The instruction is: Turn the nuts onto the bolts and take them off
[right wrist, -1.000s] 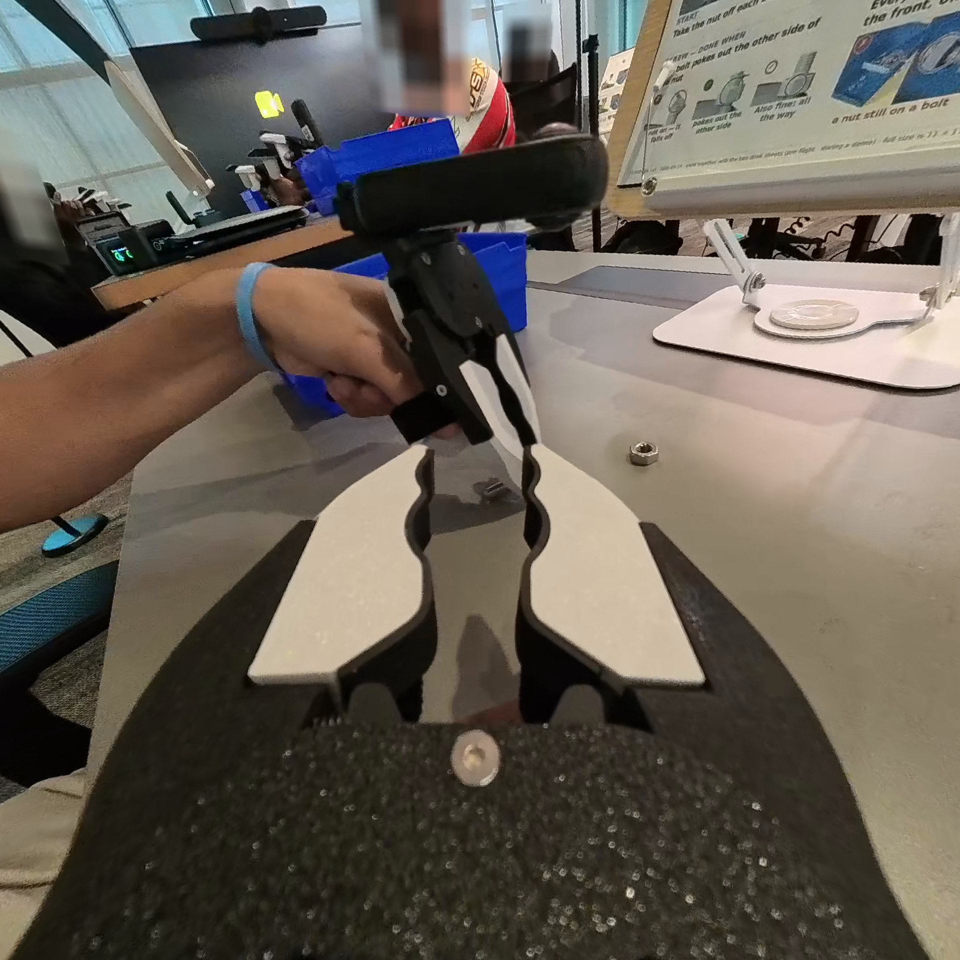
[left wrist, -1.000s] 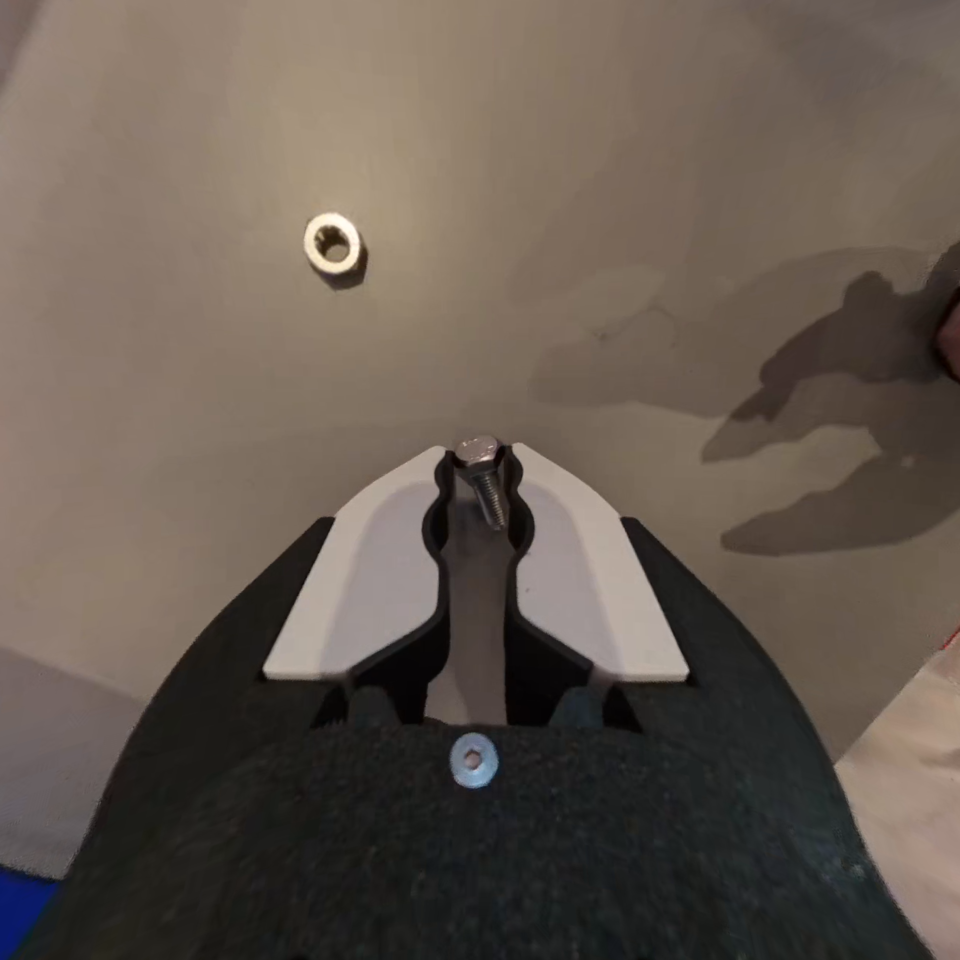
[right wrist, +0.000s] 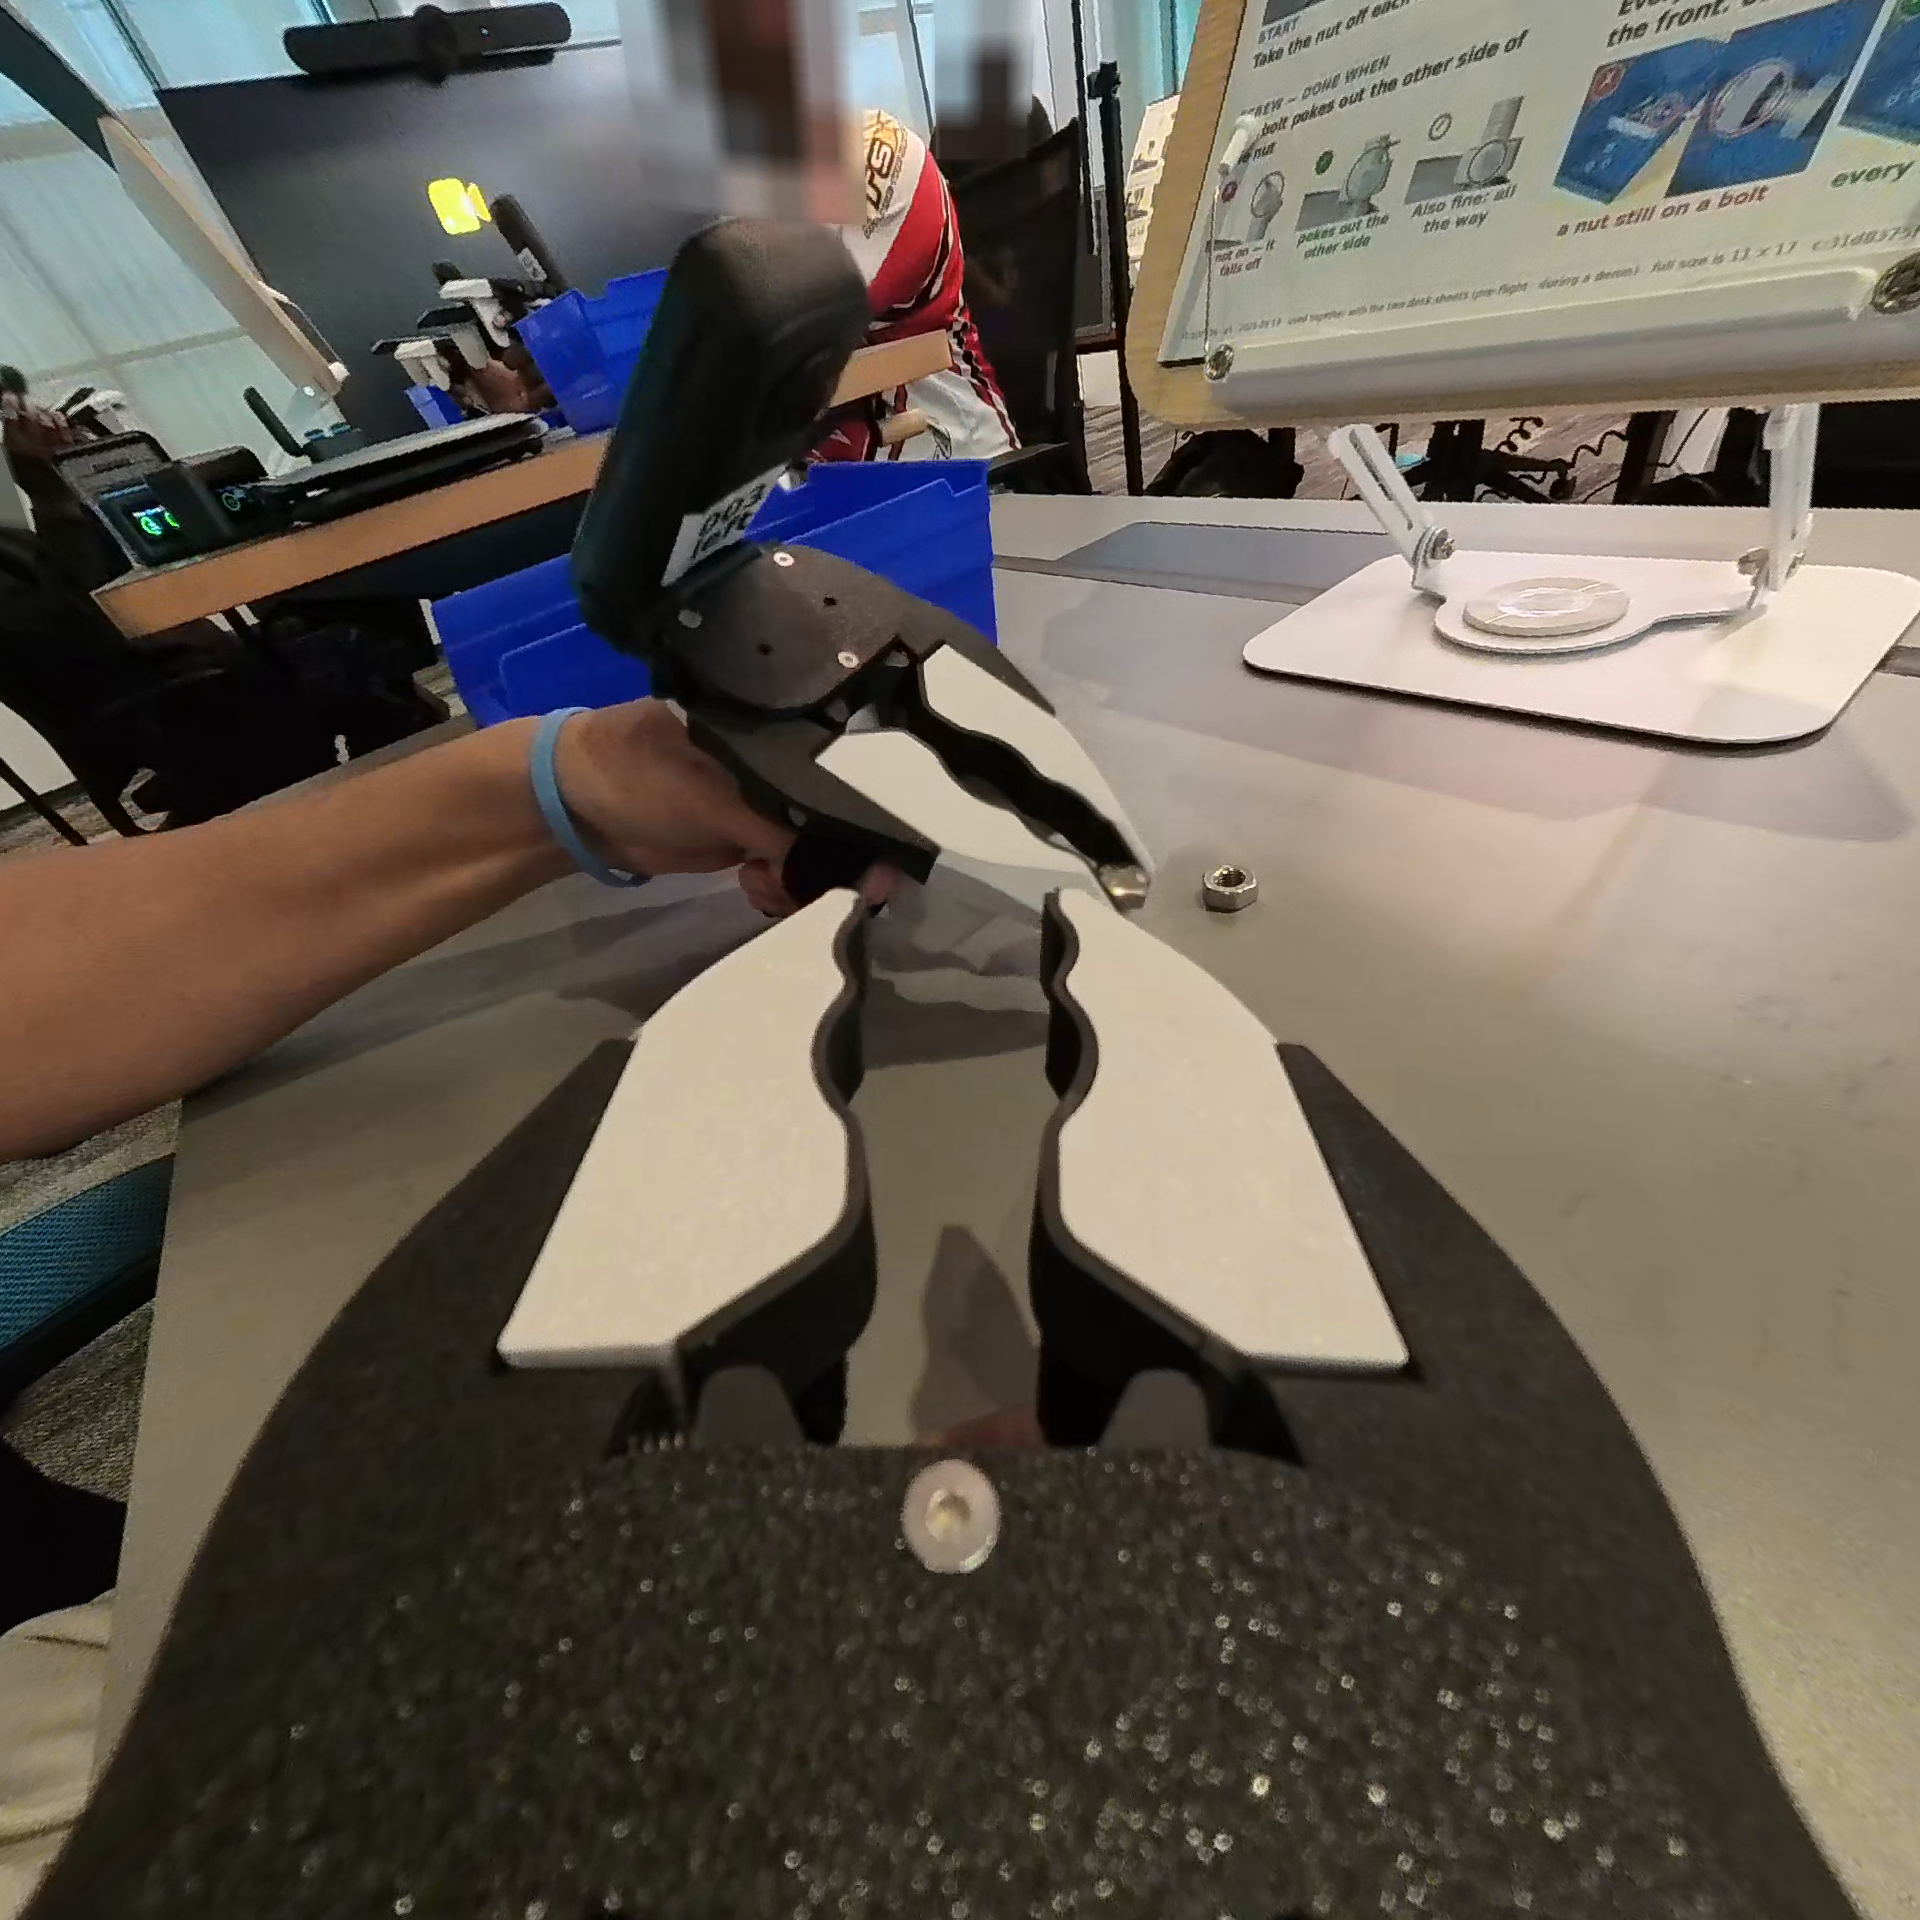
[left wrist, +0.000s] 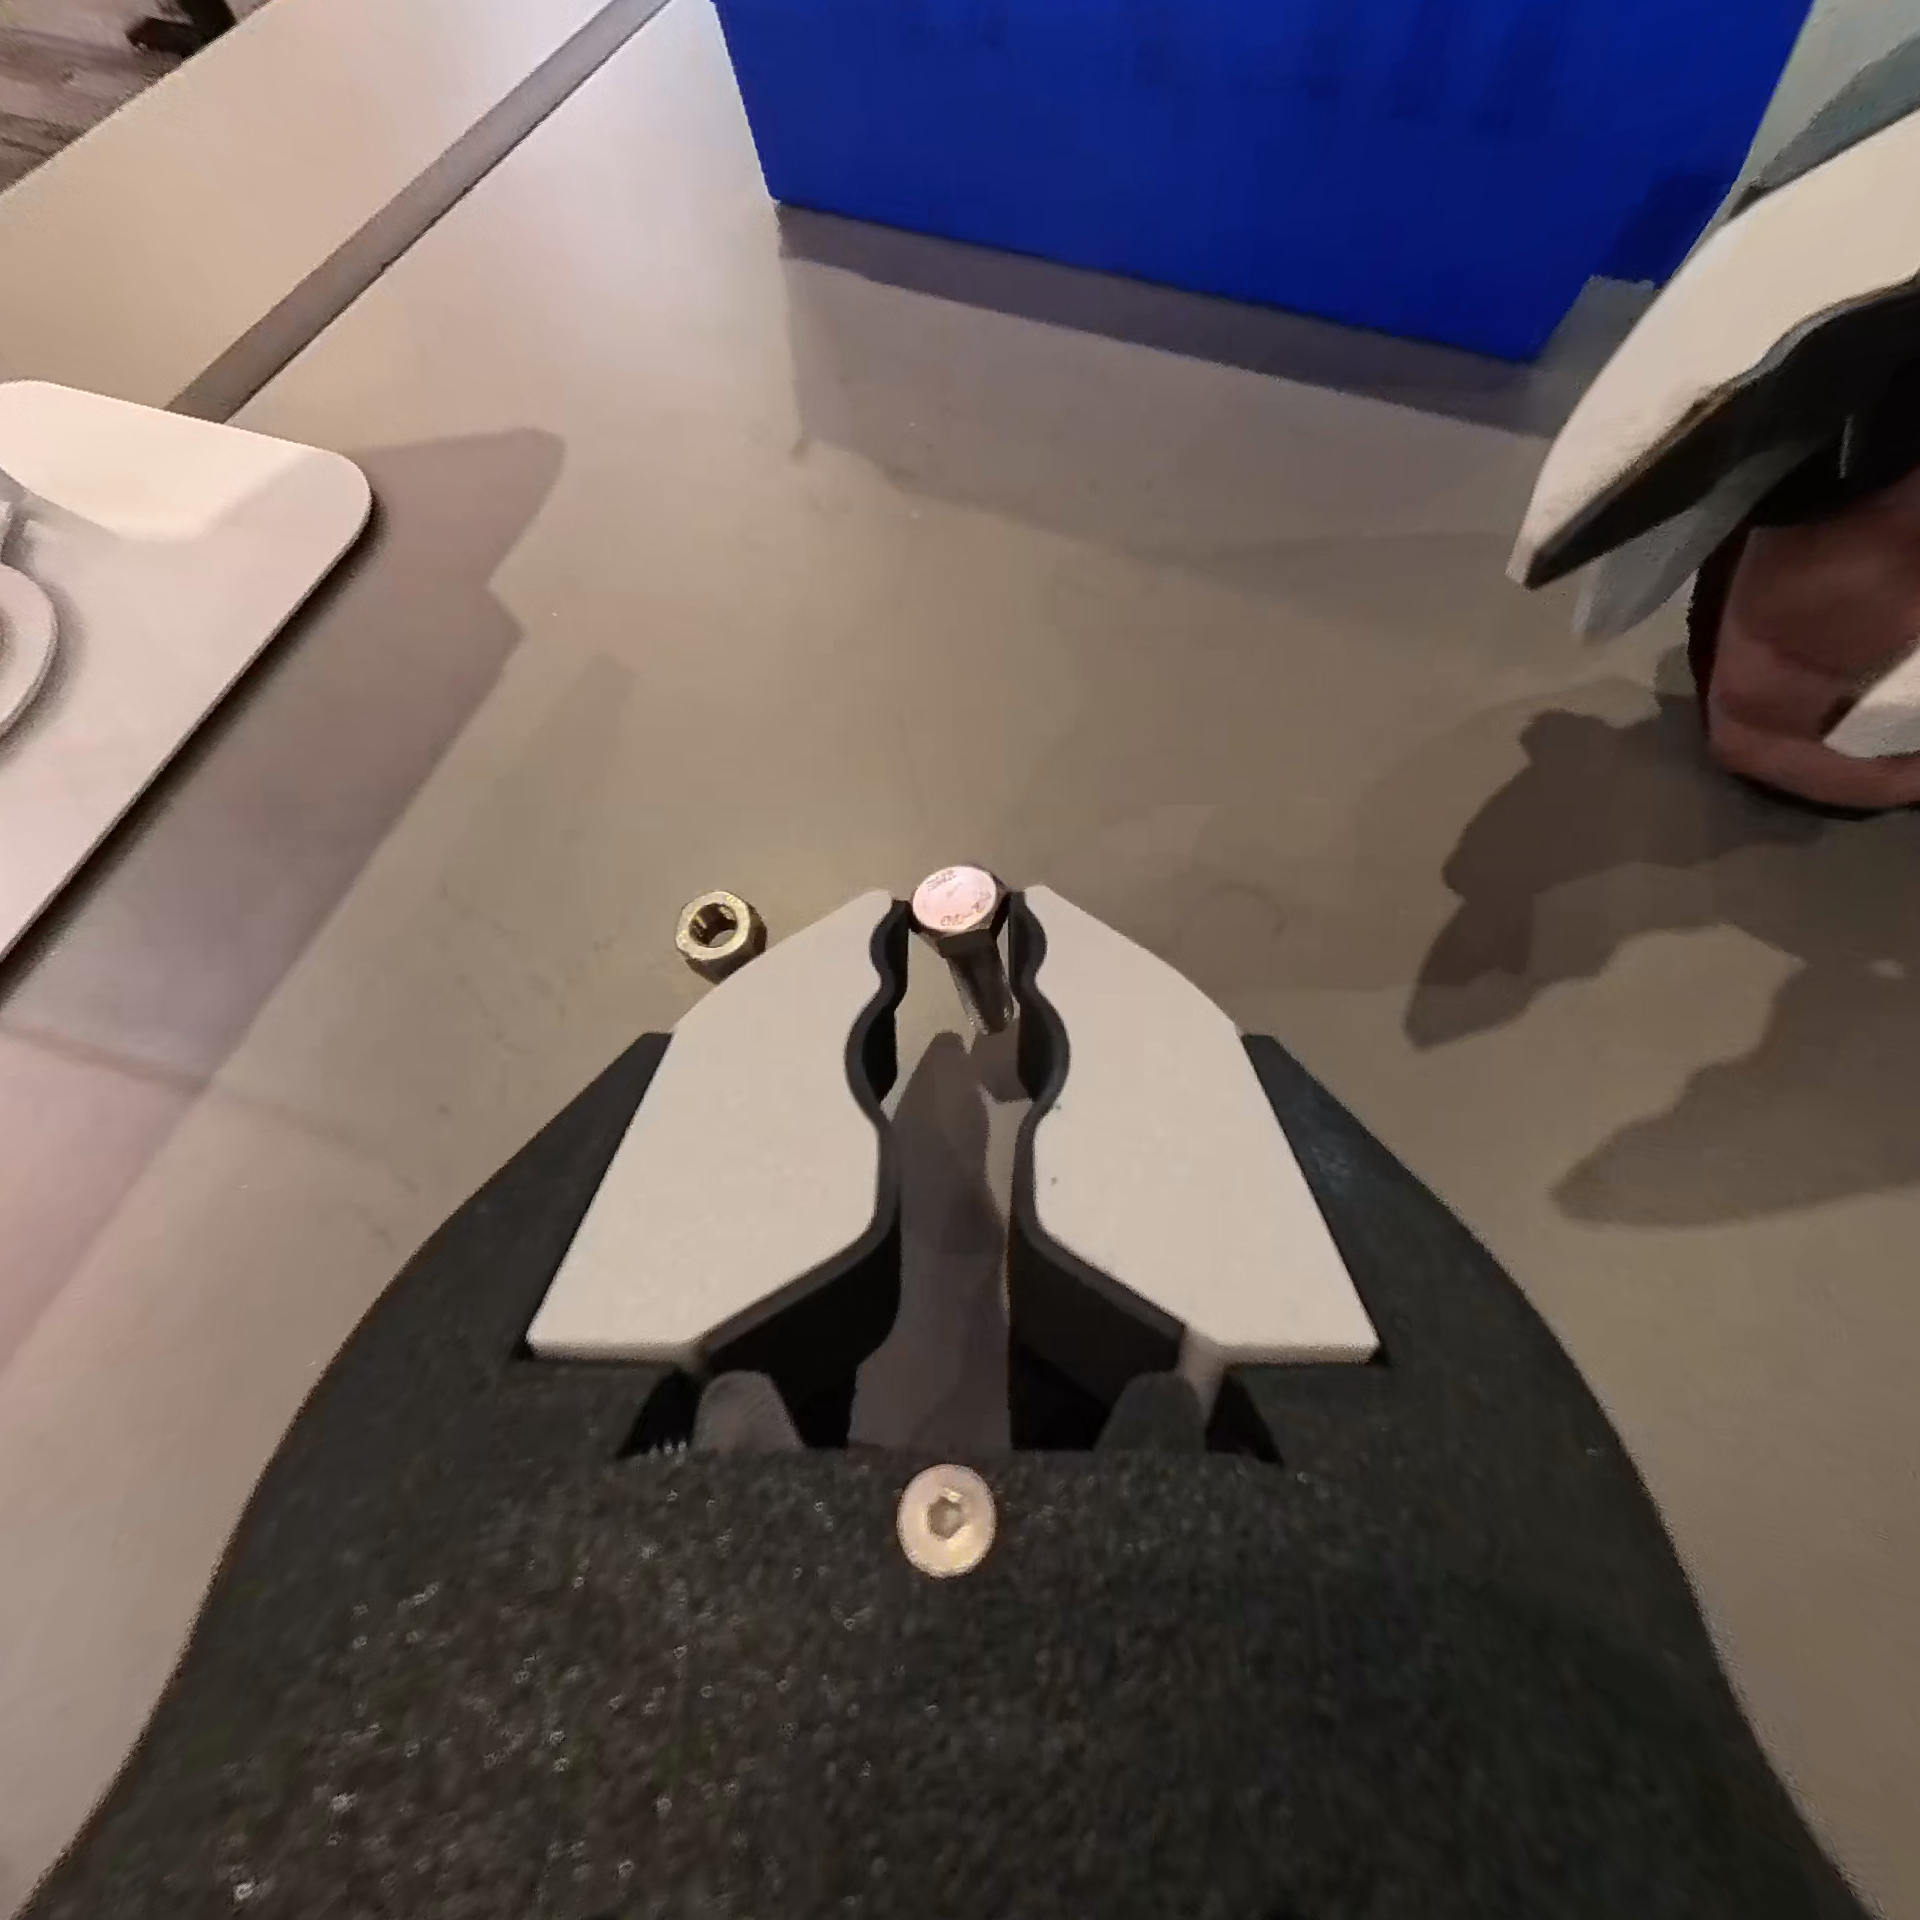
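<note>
One silver hex-head bolt (left wrist: 958, 935) sits pinched at the tips of the left gripper (left wrist: 956, 914), head facing away from the camera, threaded shank slanting back between the fingers. Just left of those tips, a hex nut (left wrist: 721, 934) lies flat on the grey table (left wrist: 935, 582), bore upward. Right gripper (right wrist: 951, 914) hovers near, fingers parted and holding nothing. A blue bin (left wrist: 1247, 156) stands at the far edge.
</note>
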